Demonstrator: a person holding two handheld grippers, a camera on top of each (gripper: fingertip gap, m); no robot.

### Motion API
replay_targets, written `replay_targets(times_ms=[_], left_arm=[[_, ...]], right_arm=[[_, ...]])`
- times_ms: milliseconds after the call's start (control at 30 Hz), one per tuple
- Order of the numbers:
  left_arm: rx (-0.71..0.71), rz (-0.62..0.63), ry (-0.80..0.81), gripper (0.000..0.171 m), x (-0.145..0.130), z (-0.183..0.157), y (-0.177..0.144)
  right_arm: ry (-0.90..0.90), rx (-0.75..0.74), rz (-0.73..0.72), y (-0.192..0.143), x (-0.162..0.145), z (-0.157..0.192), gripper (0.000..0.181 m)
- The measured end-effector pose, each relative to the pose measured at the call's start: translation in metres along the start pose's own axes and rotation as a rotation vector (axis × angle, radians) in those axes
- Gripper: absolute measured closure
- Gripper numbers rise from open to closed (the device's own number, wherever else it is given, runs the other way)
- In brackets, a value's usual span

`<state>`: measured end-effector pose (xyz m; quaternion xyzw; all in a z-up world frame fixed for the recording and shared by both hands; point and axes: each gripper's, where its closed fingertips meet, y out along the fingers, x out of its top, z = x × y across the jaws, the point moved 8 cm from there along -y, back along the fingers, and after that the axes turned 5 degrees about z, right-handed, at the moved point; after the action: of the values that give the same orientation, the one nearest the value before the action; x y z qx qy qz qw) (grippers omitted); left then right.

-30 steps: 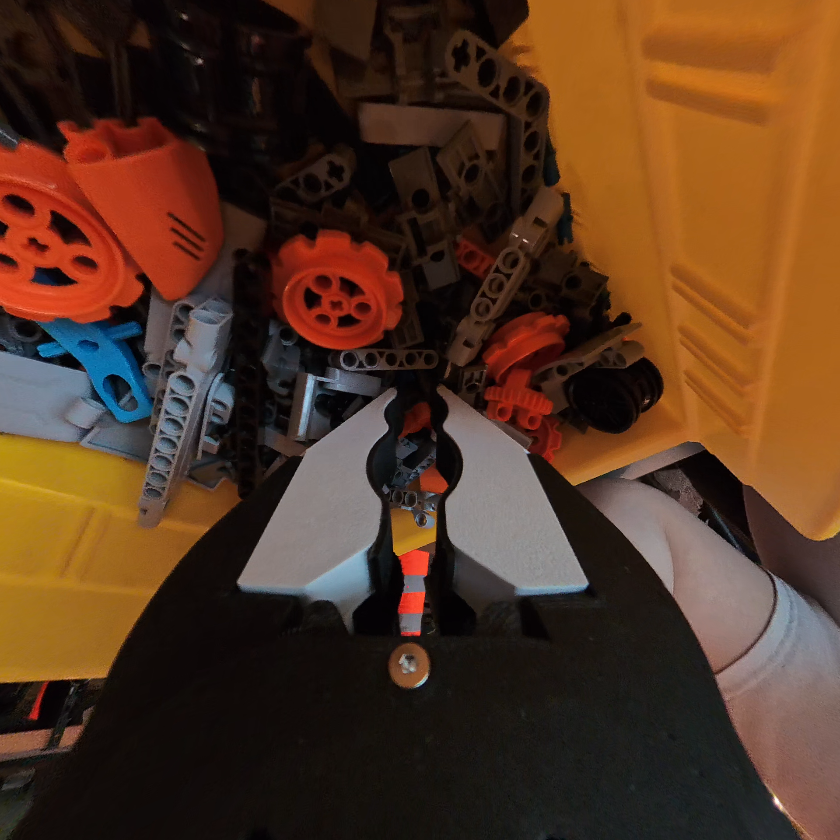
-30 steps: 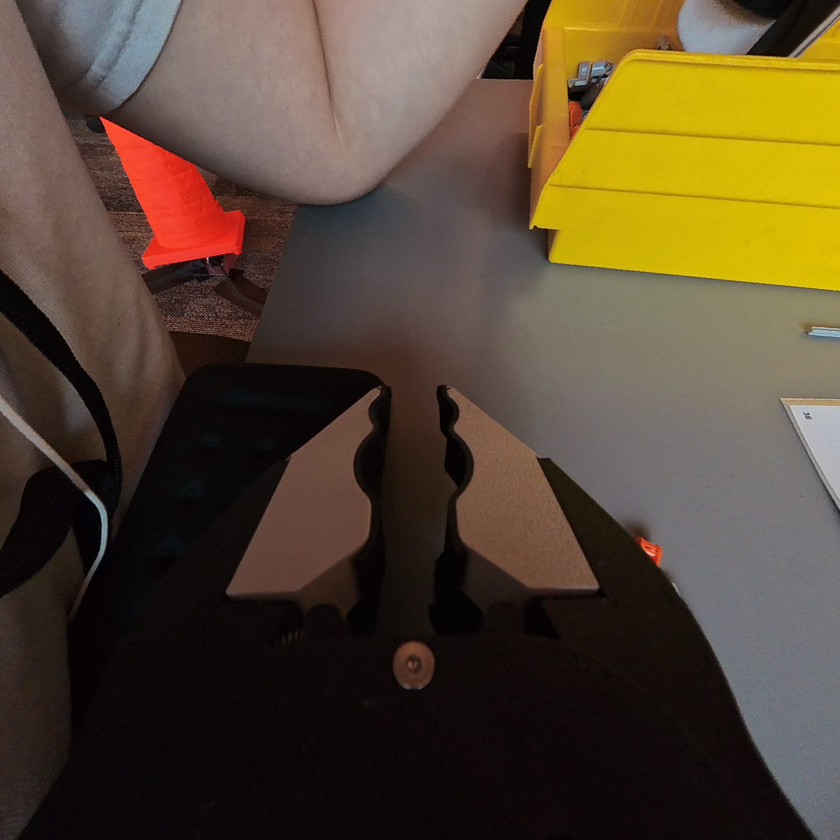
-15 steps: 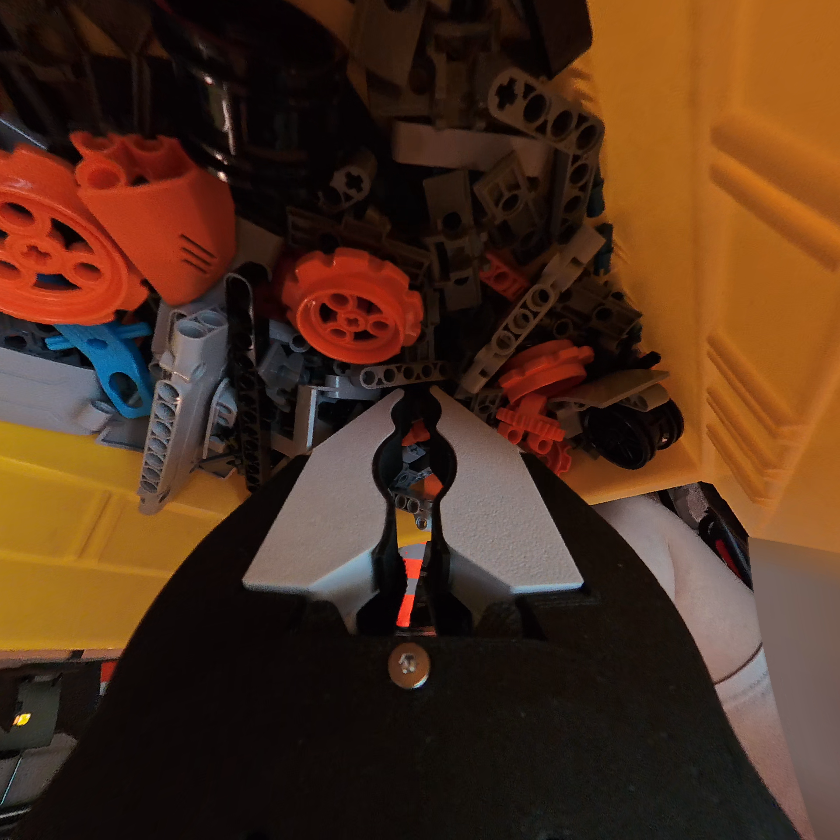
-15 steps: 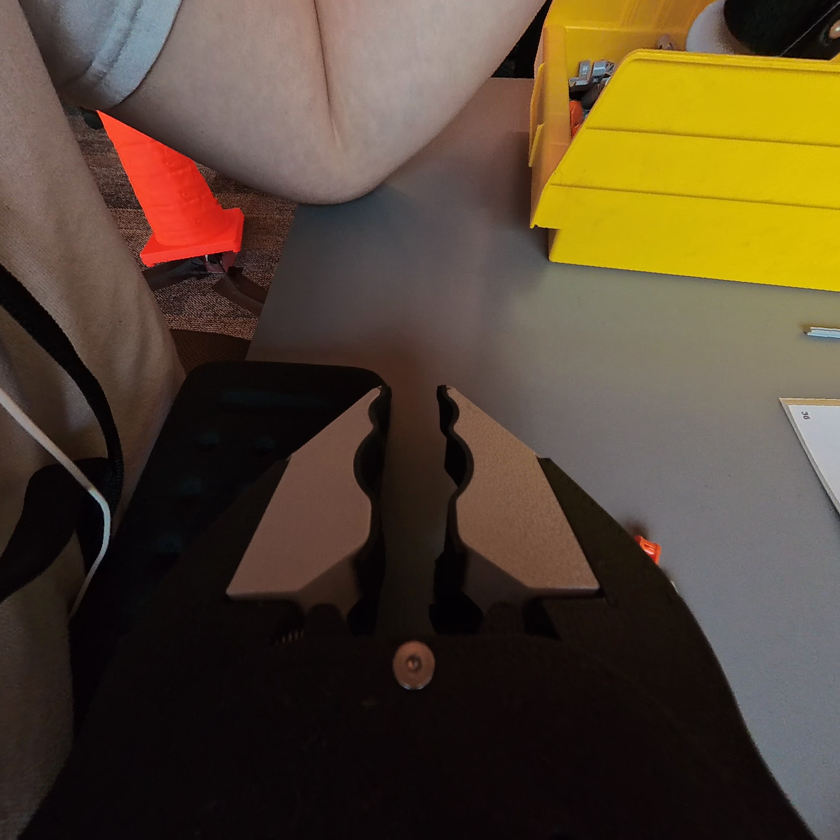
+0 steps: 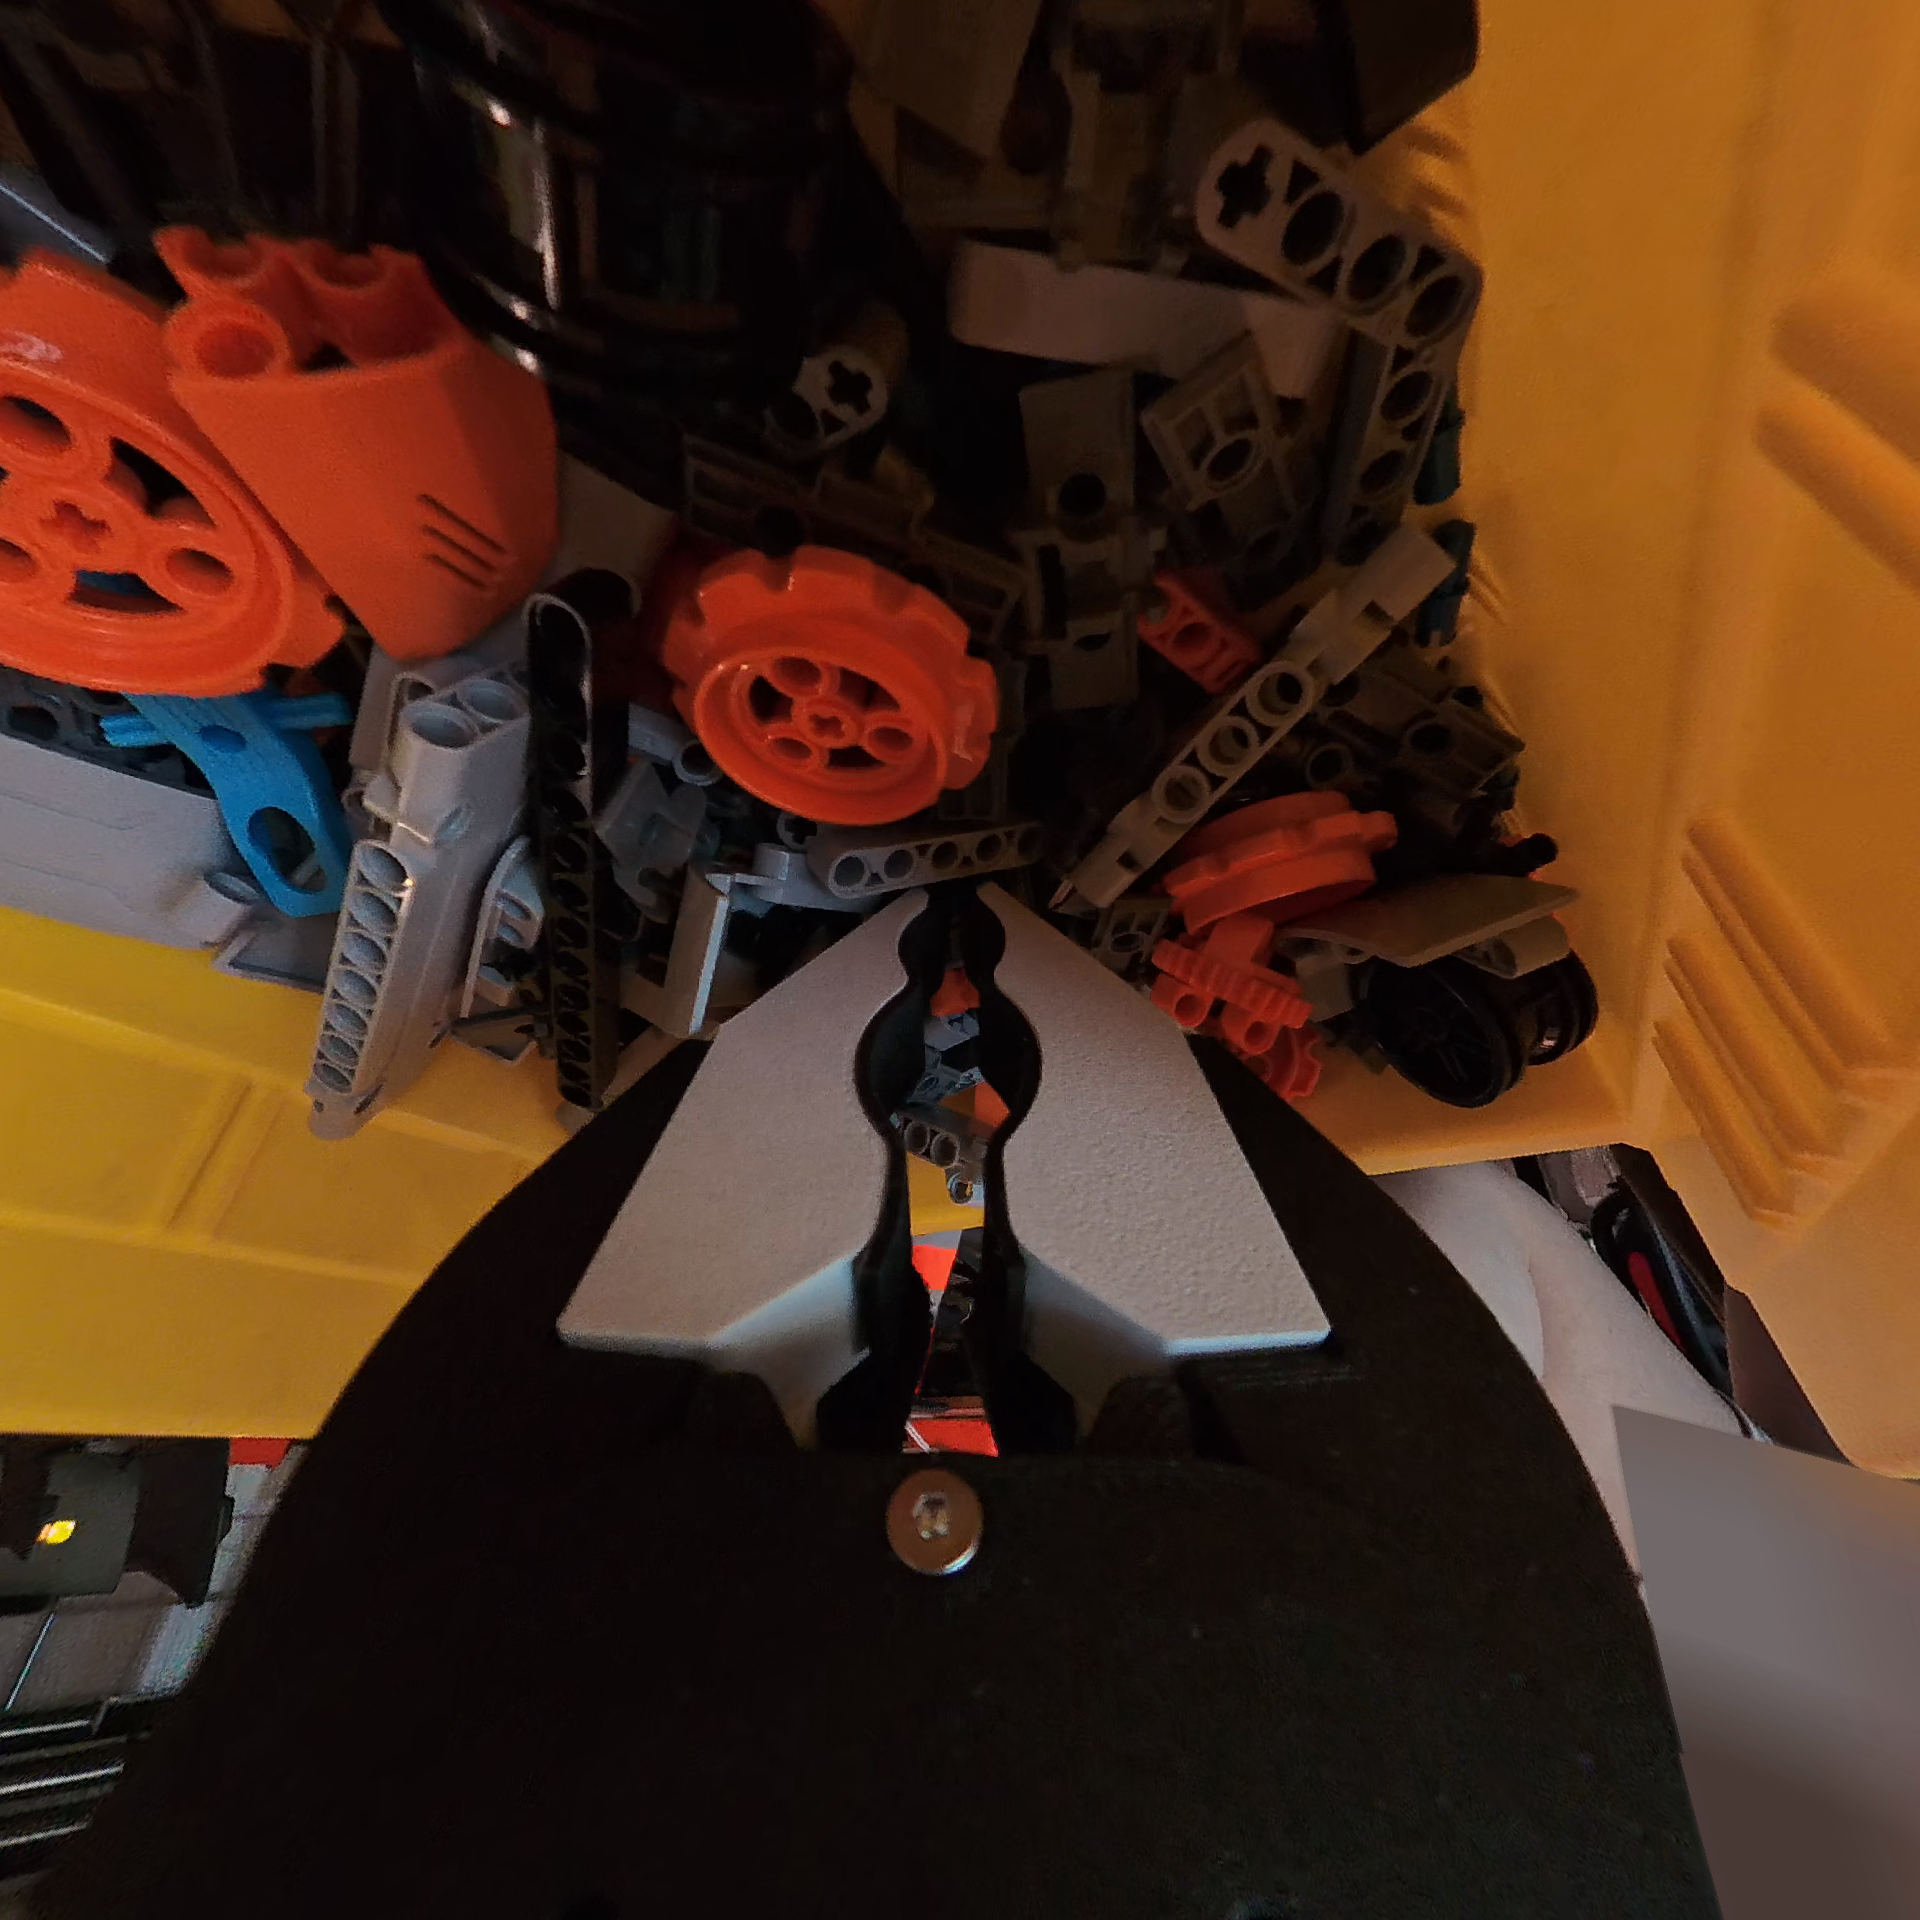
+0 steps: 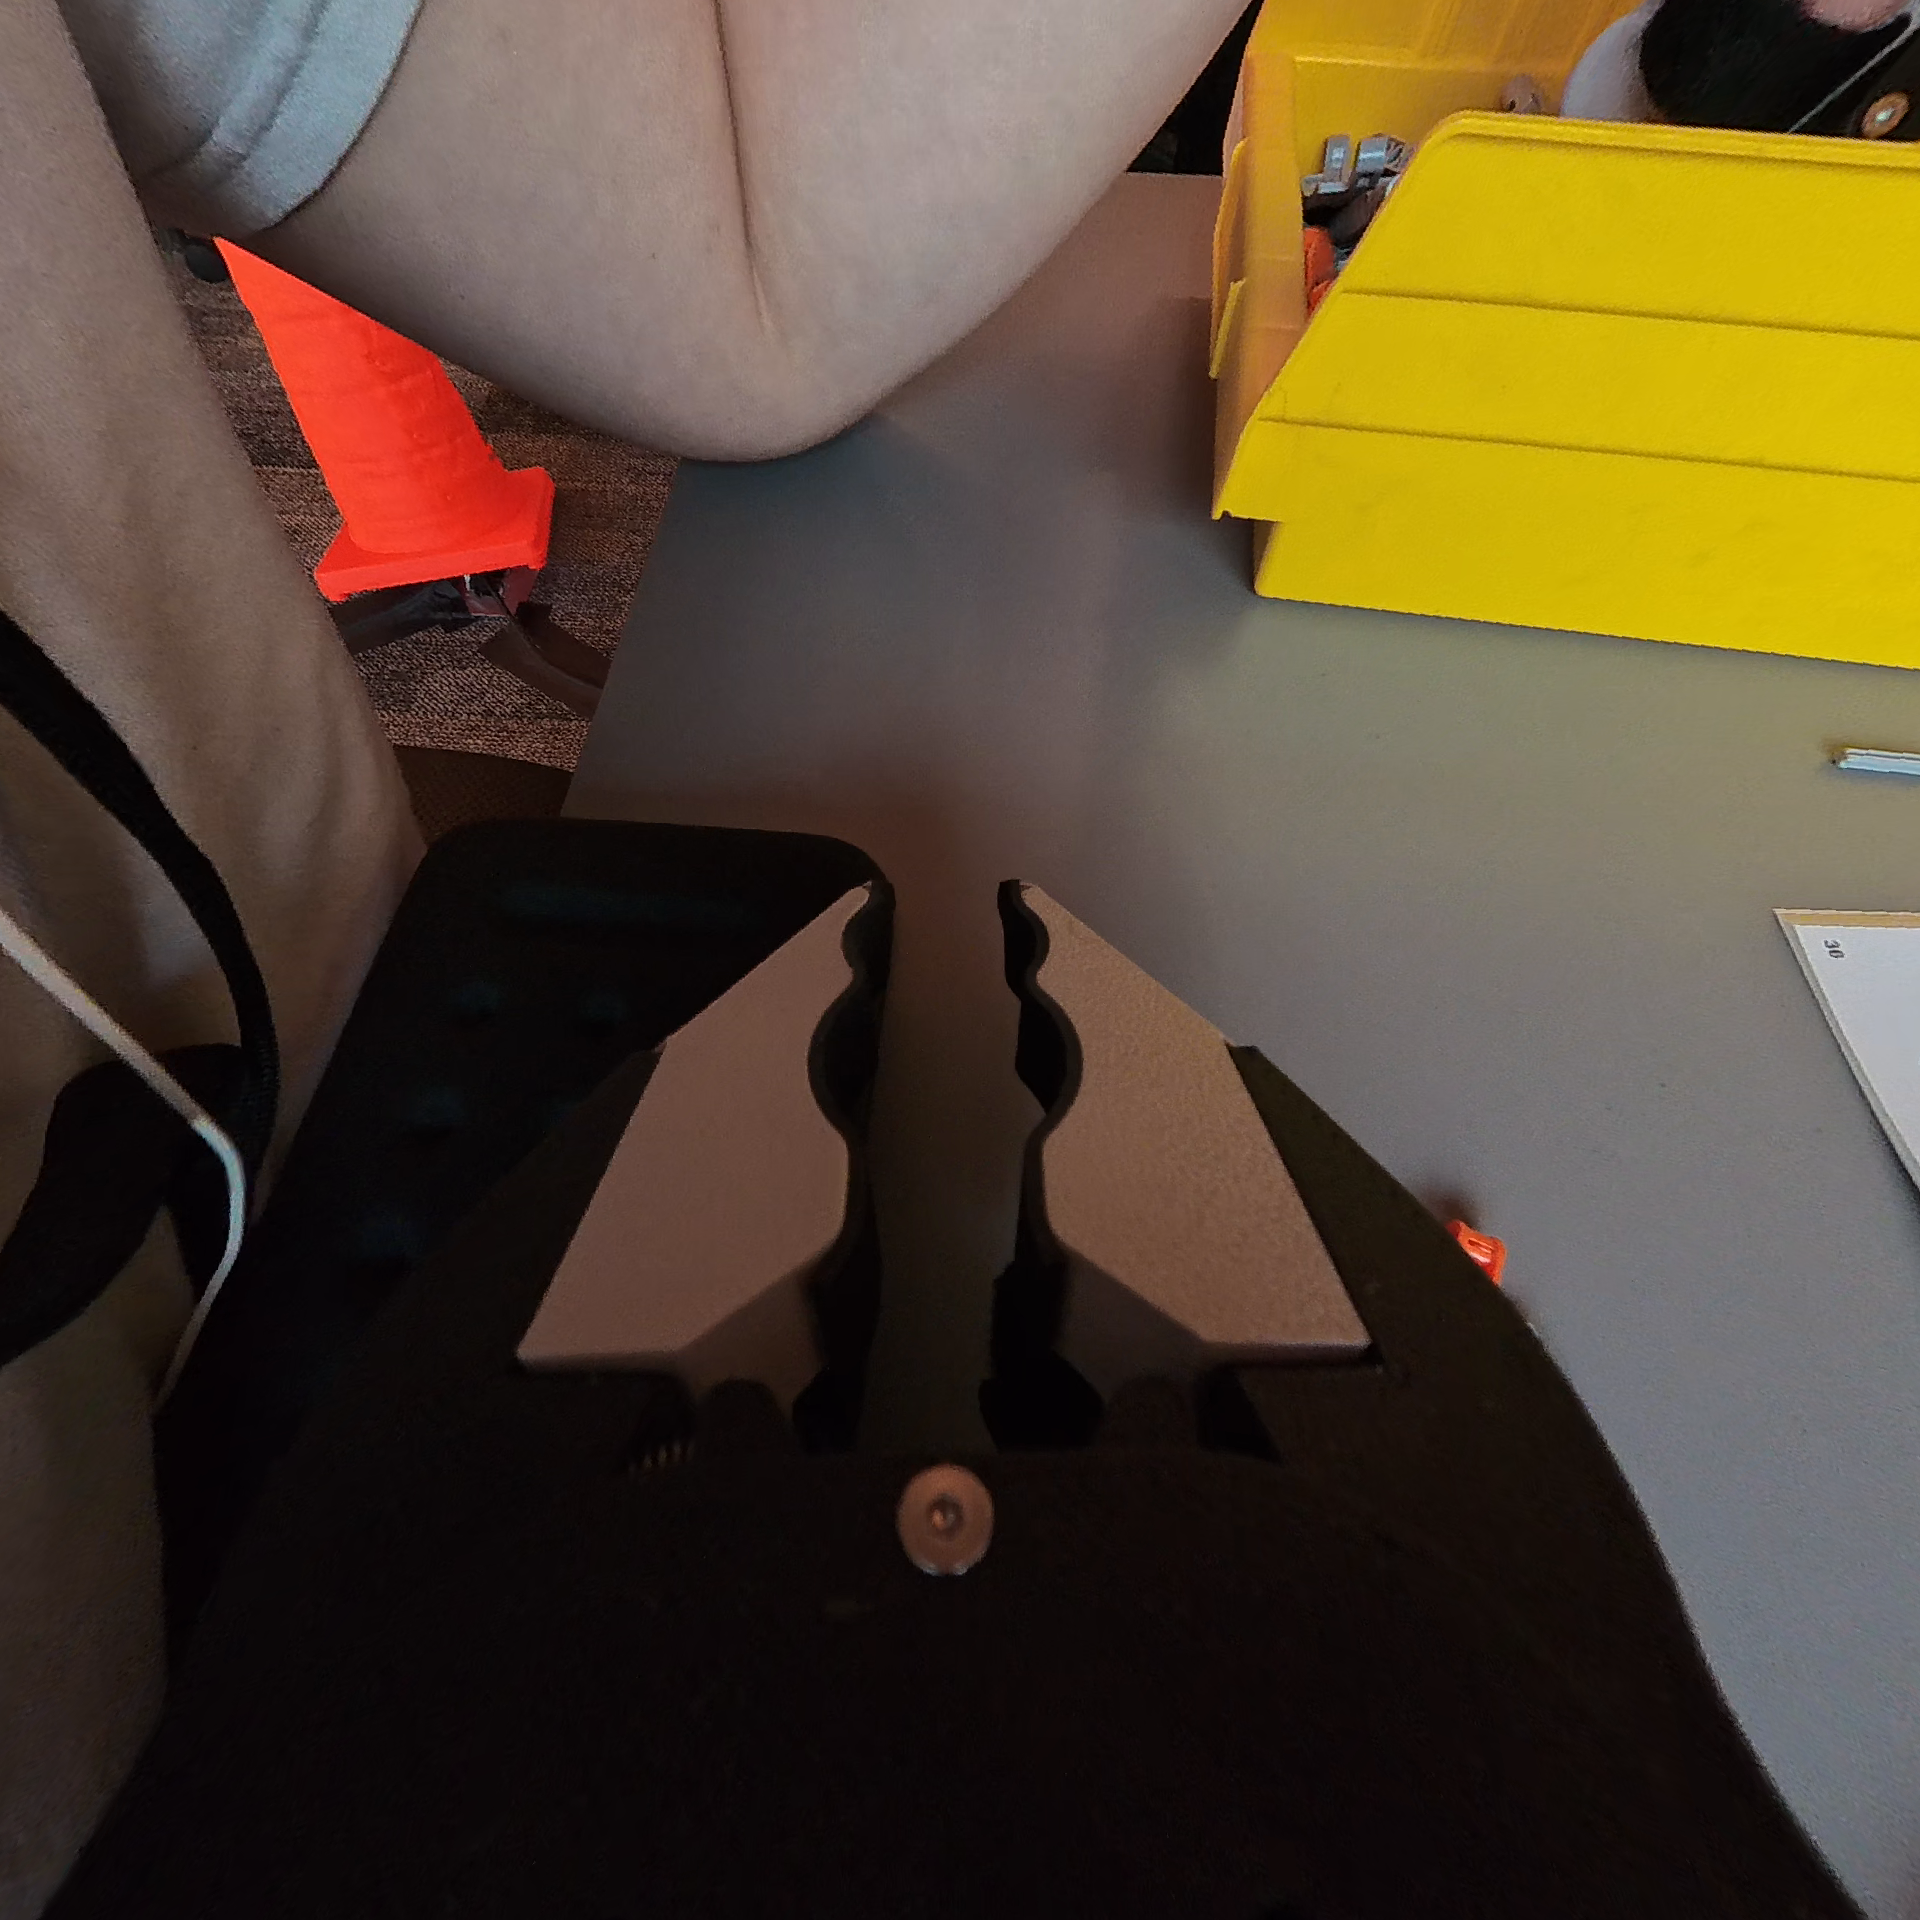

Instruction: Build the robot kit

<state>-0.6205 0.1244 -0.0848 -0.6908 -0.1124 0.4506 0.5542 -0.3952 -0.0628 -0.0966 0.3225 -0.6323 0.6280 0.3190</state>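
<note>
My left gripper hangs over a yellow bin heaped with plastic building parts. Its jaws are nearly together on a small grey and orange part that shows in the gap between them. Just beyond the tips lie a short grey holed beam and an orange toothed wheel. My right gripper is a little open and empty, low over the grey table, near its left edge.
The pile holds a large orange wheel, an orange shell, a blue part, a black wheel and grey beams. Right wrist view: yellow bins, a person's arm, an orange cone, a white card, a small orange part. My right fingertips sit around 25 cm from my left ones. The white card is about 20 cm from both grippers' fingertips.
The left gripper has drifted slightly over the bin, so the pile and bin wall have slid right and down in its view. The right gripper has stayed still.
</note>
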Motion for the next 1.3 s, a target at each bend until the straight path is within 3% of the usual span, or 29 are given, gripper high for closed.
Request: replay_targets(times_ms=[233, 400, 567, 767, 967, 1300], left_arm=[[0.054, -0.029, -0.013, 0.167, -0.004, -0.003, 0.005], [0.113, -0.200, 0.001, 0.166, -0.016, -0.006, 0.007], [-0.008, -0.407, -0.055, 0.169, -0.029, -0.005, 0.010], [-0.123, -0.553, -0.091, 0.169, -0.031, 0.002, 0.009], [-0.008, -0.589, -0.085, 0.170, -0.042, 0.002, 0.007], [0.016, -0.634, -0.180, 0.170, -0.071, 0.002, -0.003]], right_arm=[[-0.016, -0.005, 0.008, -0.003, -0.001, 0.000, 0.160], [0.024, 0.018, -0.006, -0.004, -0.002, -0.002, 0.161], [0.022, 0.015, -0.001, -0.003, -0.002, -0.002, 0.160], [0.031, 0.020, -0.002, -0.003, -0.003, -0.002, 0.160], [0.044, 0.030, -0.002, -0.002, -0.003, -0.003, 0.160], [0.037, 0.023, 0.003, -0.001, -0.003, -0.003, 0.160]])
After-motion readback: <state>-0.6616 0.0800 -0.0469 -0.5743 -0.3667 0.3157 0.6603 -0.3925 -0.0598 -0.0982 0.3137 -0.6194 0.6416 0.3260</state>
